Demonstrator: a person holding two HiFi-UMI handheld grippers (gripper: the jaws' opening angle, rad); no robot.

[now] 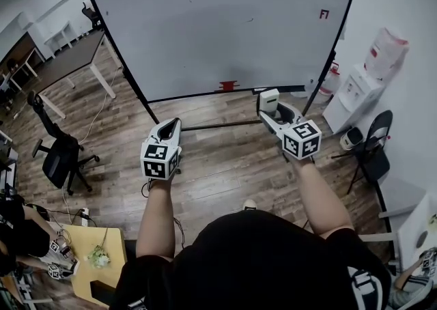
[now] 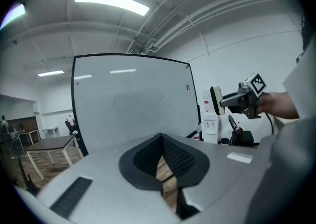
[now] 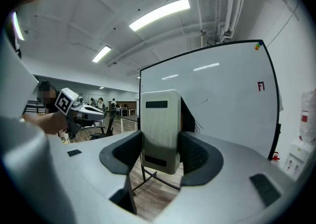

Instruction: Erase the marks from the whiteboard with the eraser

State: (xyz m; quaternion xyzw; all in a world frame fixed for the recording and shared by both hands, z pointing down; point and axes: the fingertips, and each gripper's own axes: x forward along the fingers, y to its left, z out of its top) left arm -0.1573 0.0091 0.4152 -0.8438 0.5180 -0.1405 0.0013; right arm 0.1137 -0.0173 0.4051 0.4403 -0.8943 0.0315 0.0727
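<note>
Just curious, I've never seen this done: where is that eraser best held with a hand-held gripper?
By its two long, flat edges, coming from the ribbed plastic back. The eraser is a slim upright block, so the right hand-held gripper can span its narrow width, as it does now. That seems to leave the darker pad side free, facing the whiteboard.

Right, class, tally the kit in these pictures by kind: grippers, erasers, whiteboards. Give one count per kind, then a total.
Grippers: 2, the left gripper shut on nothing, the right gripper holding
Erasers: 1, the eraser between the right gripper's jaws
Whiteboards: 1, the whiteboard
Total: 4
</note>
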